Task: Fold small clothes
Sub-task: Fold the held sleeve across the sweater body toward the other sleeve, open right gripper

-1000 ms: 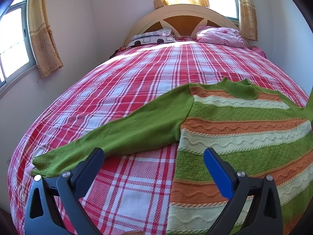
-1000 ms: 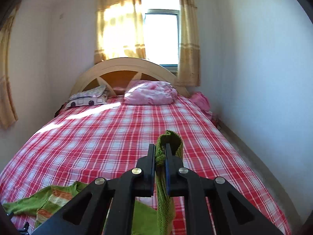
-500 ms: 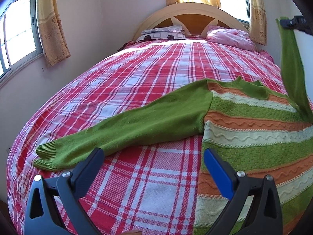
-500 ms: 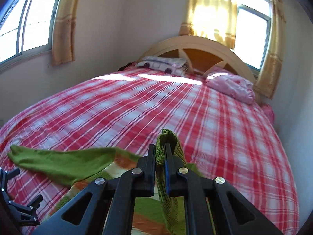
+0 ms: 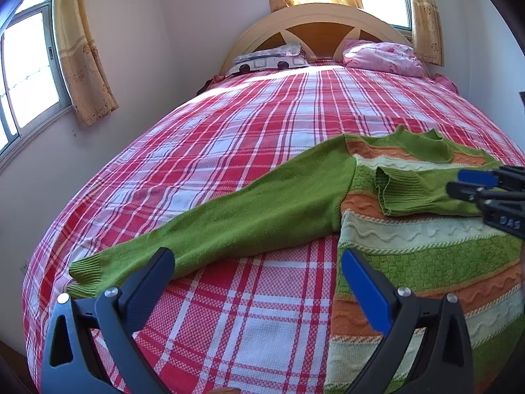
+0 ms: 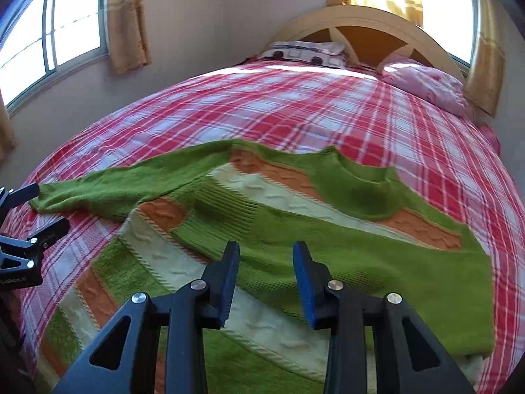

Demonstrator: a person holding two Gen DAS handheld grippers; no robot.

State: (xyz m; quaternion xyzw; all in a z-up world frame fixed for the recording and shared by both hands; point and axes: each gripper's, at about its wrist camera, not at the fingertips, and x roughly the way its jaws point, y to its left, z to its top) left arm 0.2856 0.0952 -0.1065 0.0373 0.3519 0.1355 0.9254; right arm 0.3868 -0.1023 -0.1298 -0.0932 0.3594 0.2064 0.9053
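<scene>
A small green sweater [image 5: 420, 239] with orange and cream stripes lies flat on the plaid bed, also in the right wrist view [image 6: 249, 229]. Its left sleeve [image 5: 229, 216] stretches out to the left over the bedspread. Its right sleeve [image 6: 328, 246] lies folded across the chest, cuff [image 5: 393, 190] toward the left. My left gripper [image 5: 257, 271] is open and empty, just above the left sleeve near its cuff. My right gripper [image 6: 265, 262] is open and empty, low over the folded sleeve; it also shows at the right edge of the left wrist view [image 5: 482, 185].
The bed has a red and white plaid cover [image 5: 279, 124]. Two pillows [image 5: 380, 54] lie by the wooden headboard [image 5: 315, 26]. Curtained windows are on the left wall and behind the headboard. The left gripper appears at the left edge of the right wrist view [image 6: 23, 216].
My right gripper carried the right sleeve across the sweater's chest, lowered it and opened, letting it go. My left gripper stayed open and shifted slightly left along the other sleeve.
</scene>
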